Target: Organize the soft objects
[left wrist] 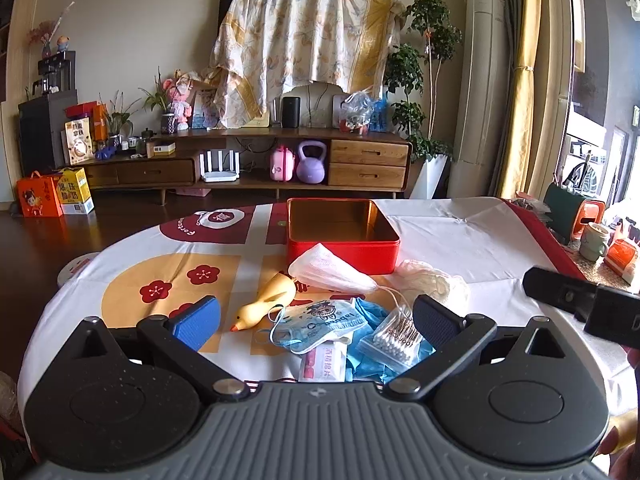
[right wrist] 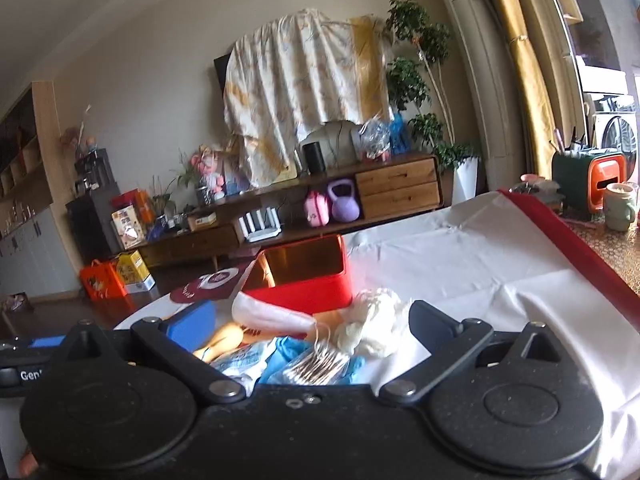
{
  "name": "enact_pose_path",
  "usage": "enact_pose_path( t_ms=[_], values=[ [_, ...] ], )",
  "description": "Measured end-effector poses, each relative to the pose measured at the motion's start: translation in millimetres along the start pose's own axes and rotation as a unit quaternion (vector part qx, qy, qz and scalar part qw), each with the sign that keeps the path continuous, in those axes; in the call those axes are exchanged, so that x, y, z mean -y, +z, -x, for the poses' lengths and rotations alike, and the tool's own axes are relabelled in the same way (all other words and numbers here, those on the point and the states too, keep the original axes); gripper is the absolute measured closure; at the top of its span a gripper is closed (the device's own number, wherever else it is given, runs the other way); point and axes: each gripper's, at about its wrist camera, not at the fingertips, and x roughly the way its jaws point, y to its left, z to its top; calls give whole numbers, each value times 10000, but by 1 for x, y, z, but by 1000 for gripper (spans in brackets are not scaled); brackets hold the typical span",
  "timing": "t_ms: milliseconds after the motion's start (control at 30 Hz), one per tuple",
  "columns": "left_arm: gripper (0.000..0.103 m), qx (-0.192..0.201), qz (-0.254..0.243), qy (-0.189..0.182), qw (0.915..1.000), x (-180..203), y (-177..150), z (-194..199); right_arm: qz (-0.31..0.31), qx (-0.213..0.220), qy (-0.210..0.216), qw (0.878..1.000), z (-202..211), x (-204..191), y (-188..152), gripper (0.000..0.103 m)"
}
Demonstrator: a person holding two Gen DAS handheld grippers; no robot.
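A pile of soft items lies on the clothed table before an open red tin (left wrist: 342,236). It holds a white face mask (left wrist: 328,270), a yellow rubber duck (left wrist: 266,306), a blue packaged mask (left wrist: 316,322), blue gloves (left wrist: 378,354), a bag of cotton swabs (left wrist: 396,342), a small wipe packet (left wrist: 324,364) and a crumpled white plastic bag (left wrist: 434,280). My left gripper (left wrist: 316,320) hovers open over the pile, nothing between its pads. My right gripper (right wrist: 312,322) is open too, just above the white mask (right wrist: 272,312), the white bag (right wrist: 374,324) and the swab bag (right wrist: 316,366). The red tin (right wrist: 304,276) stands behind.
The right gripper's body (left wrist: 584,304) pokes into the left wrist view at the right. A green mug (left wrist: 594,240) and an orange-green holder (left wrist: 576,216) stand on the counter beyond the table's red edge. White tablecloth (right wrist: 460,260) stretches right of the tin. A TV cabinet (left wrist: 256,160) lines the far wall.
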Motion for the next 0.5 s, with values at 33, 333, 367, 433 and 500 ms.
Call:
enact_pose_path(
  t_ms=[33, 333, 367, 433, 500],
  values=[
    [0, -22, 6, 13, 10000, -1, 0, -3, -8, -45, 12, 10000, -3, 2, 1, 0],
    [0, -211, -17, -17, 9998, -4, -3, -25, 469, -563, -92, 9973, -28, 1, -3, 0],
    [0, -226, -37, -18, 9997, -4, -5, -28, 453, -646, -62, 9969, -32, 3, -4, 0],
    [0, -287, -104, 38, 9995, -4, -7, -35, 459, -761, -115, 9960, -38, 7, -6, 0],
    [0, -393, -67, 18, 9992, -5, -9, -43, 544, -829, -112, 9950, -45, 9, -8, 0]
  ],
)
